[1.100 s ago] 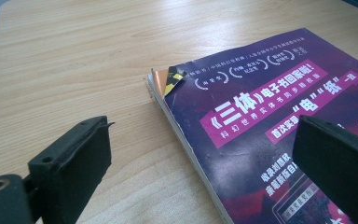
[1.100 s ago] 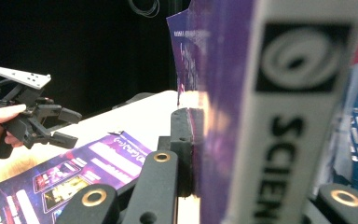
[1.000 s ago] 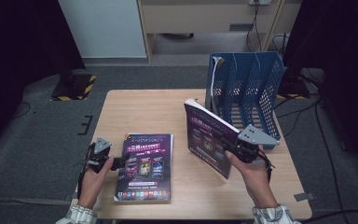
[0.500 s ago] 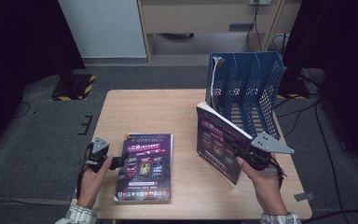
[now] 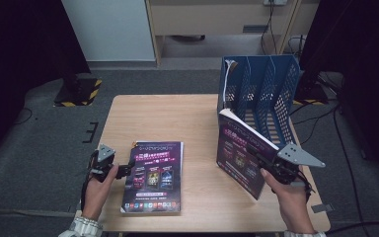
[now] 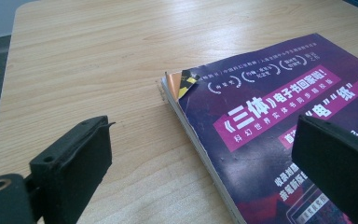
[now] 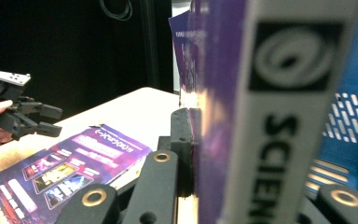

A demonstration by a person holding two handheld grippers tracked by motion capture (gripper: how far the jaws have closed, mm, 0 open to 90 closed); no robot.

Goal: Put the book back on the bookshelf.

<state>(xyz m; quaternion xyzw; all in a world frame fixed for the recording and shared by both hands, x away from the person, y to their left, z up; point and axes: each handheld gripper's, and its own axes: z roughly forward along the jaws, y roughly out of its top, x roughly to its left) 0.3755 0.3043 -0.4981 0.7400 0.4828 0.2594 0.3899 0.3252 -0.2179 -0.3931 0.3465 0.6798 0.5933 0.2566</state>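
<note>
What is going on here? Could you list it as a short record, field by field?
Surface: wooden table
Flat magazine: lies on the table, cover up
Left tongs: open, at the flat magazine's left edge, one jaw over its cover
Right tongs: shut on the held magazine
Held magazine: lifted upright, tilted, in front of the rack
Blue file rack: stands at the table's far right; its visible slots look empty
</note>
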